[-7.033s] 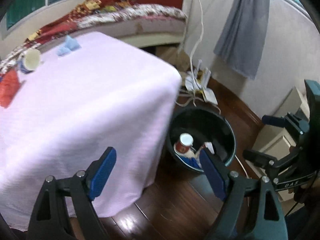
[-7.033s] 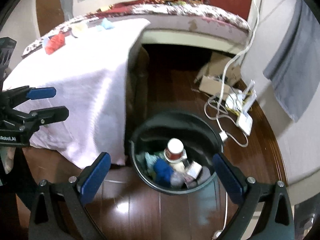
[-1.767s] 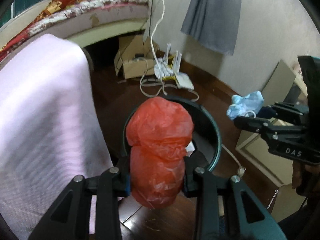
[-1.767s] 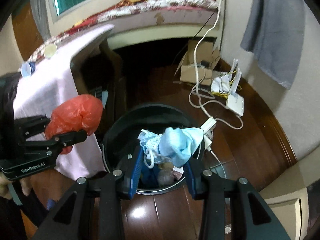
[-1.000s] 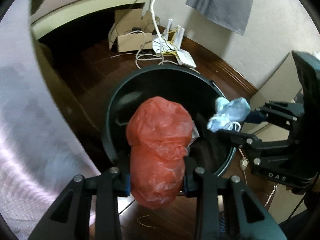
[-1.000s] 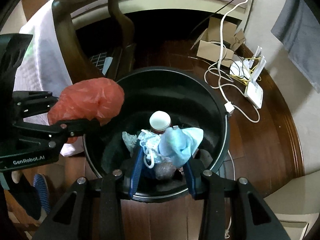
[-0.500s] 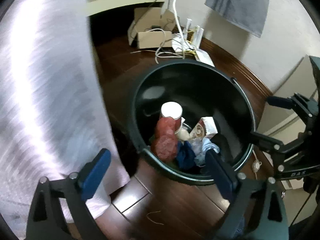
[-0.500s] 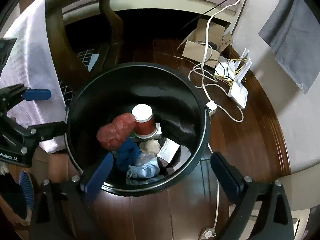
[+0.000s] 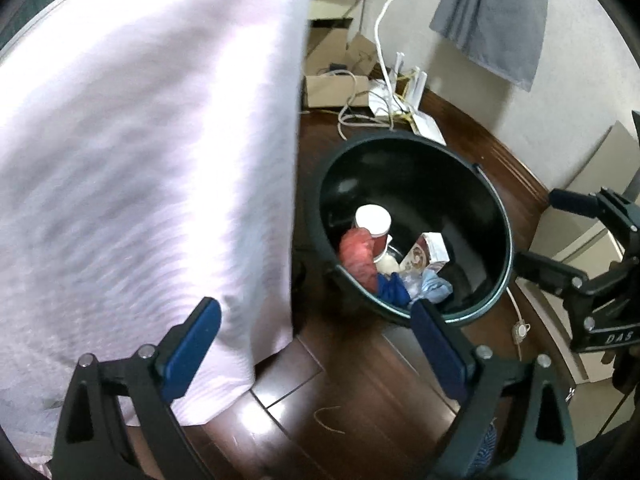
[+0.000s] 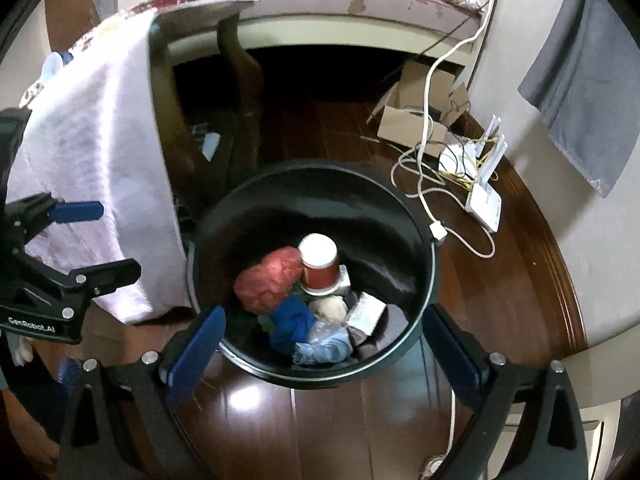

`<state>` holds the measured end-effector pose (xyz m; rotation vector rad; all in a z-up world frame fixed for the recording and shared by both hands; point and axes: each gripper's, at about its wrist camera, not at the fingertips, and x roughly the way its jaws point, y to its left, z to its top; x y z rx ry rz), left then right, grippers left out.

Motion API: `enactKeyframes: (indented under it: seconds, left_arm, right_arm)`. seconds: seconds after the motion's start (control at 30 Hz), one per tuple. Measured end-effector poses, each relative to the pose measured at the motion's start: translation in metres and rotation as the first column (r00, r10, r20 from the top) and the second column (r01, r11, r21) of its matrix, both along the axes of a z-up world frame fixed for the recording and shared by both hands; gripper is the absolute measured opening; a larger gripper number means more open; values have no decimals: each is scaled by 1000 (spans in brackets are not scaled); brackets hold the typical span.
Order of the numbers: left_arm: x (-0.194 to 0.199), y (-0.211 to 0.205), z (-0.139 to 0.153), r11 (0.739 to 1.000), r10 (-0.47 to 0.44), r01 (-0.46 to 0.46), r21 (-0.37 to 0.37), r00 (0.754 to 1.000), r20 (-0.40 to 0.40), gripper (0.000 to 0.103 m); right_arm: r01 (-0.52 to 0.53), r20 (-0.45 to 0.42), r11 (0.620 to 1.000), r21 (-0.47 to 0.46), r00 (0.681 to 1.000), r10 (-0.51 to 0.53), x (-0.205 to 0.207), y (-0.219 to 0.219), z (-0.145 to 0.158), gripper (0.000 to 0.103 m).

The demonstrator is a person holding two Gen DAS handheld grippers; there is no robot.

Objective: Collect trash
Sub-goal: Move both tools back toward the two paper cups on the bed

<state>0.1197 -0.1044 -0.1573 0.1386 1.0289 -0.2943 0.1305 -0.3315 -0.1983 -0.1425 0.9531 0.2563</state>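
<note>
— Both loads have left our grippers since a second ago: the red plastic bag [image 10: 269,280] that our left gripper [image 9: 316,344] clenched and the light blue mask [image 10: 325,350] that our right gripper [image 10: 322,346] carried now lie inside the black bin [image 10: 416,216].

— And how do our tools stand now?

— Released, both of them. In each wrist view the blue pads [image 9: 192,348] are spread wide with nothing between them. We hold the right gripper above the bin's near rim, and the left one above the floor on the bin's tablecloth side.

— Where exactly is the trash within the bin?

— We see the red bag on the side of the bin nearest the pink tablecloth [image 9: 140,160], touching a red paper cup [image 10: 319,266] with a white top that stands near the bin's middle. A dark blue rag [image 10: 291,324] lies just in front of the bag, toward the bin's near rim, and the mask sits beside that rag, against the near wall. A small carton [image 10: 366,312] leans on the bin's other side, away from the tablecloth.

— Anything around the bin?

— Beyond its far rim we see a white cable [image 10: 430,160], a white router [image 10: 486,200] and an open cardboard box [image 10: 420,116] on the dark wooden floor [image 10: 320,432]. A grey cloth [image 10: 588,92] hangs on the wall past them.
</note>
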Motion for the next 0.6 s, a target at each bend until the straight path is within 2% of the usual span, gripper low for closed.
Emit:
enactKeyframes:
  seconds: [0.3, 0.4, 0.6]
  left_arm:
    - [-22, 36, 42, 999, 36, -36, 0, 996, 78, 96]
    - [-30, 48, 61, 1000, 31, -31, 3, 991, 127, 96]
    - [-37, 83, 100, 996, 91, -87, -32, 975, 202, 96]
  right_arm:
    - [-39, 89, 998, 52, 995, 35, -15, 29, 50, 101]
    - [-53, 131, 996, 76, 990, 43, -19, 40, 70, 101]
    - [-70, 217, 991, 111, 975, 45, -21, 59, 108, 103]
